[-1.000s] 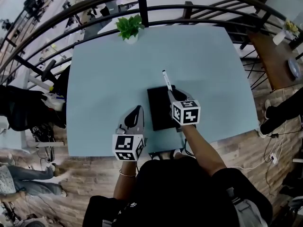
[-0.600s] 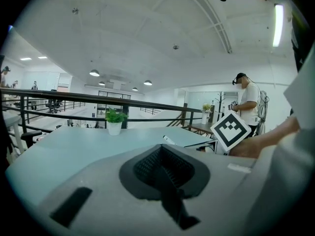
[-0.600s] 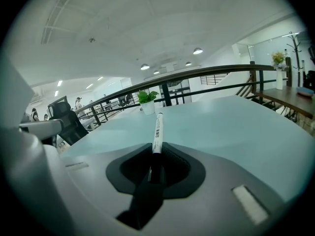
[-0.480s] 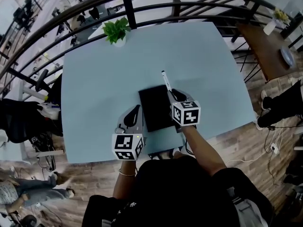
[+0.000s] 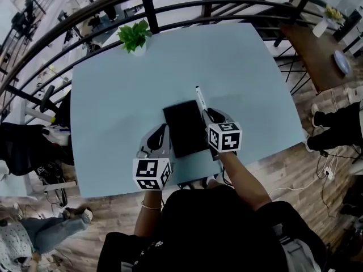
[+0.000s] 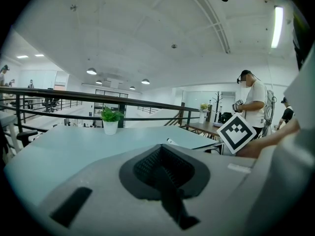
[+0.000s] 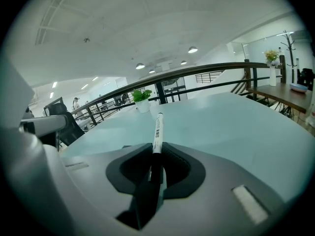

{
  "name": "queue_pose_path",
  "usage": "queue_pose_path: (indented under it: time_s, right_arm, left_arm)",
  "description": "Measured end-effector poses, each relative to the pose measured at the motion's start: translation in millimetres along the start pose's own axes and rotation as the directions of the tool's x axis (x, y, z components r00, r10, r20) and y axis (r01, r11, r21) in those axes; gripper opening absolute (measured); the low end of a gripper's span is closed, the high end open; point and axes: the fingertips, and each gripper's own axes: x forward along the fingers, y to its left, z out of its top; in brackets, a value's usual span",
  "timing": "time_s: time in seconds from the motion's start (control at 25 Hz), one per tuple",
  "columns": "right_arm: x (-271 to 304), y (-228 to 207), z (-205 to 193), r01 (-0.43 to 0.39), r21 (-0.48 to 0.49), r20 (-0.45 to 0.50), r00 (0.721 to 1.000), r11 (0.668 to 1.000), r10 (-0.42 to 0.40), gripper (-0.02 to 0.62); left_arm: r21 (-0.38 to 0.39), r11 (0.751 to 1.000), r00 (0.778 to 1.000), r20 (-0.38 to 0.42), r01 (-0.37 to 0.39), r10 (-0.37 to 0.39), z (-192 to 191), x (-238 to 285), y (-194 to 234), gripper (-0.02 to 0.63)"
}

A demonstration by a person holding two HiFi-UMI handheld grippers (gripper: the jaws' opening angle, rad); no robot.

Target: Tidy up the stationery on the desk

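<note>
A black notebook [image 5: 184, 127] lies flat on the pale blue desk [image 5: 125, 89], near its front edge. My right gripper [image 5: 207, 113] is shut on a white marker pen [image 5: 200, 100] with a black cap; the pen sticks out forward past the jaws, above the notebook's right edge. In the right gripper view the pen [image 7: 157, 132] runs straight out from between the pads. My left gripper [image 5: 162, 132] hovers just left of the notebook, jaws shut on nothing. In the left gripper view the left gripper [image 6: 165, 168] shows its closed pads, with the pen tip [image 6: 170, 142] beyond.
A small potted plant [image 5: 134, 37] stands at the desk's far left corner. A dark curved railing [image 5: 170, 4] runs behind the desk. A wooden table [image 5: 323, 44] with a vase stands at the right. People stand beyond the desk's left side.
The view has shifted, so desk and notebook sit further left in the picture. Both grippers keep their places beside the notebook, the pen still held.
</note>
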Motion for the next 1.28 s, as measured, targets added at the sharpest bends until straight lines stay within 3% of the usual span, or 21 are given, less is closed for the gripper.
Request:
queue_pose_path:
  time_s: [1.28]
  right_arm:
    - [6,-17,-58,0.031,0.039,-0.137,0.99,0.999,-0.026,0.067]
  left_arm:
    - [-0.033,0.999,0.999,-0.019,-0.036,0.035,-11,1,15,-0.008]
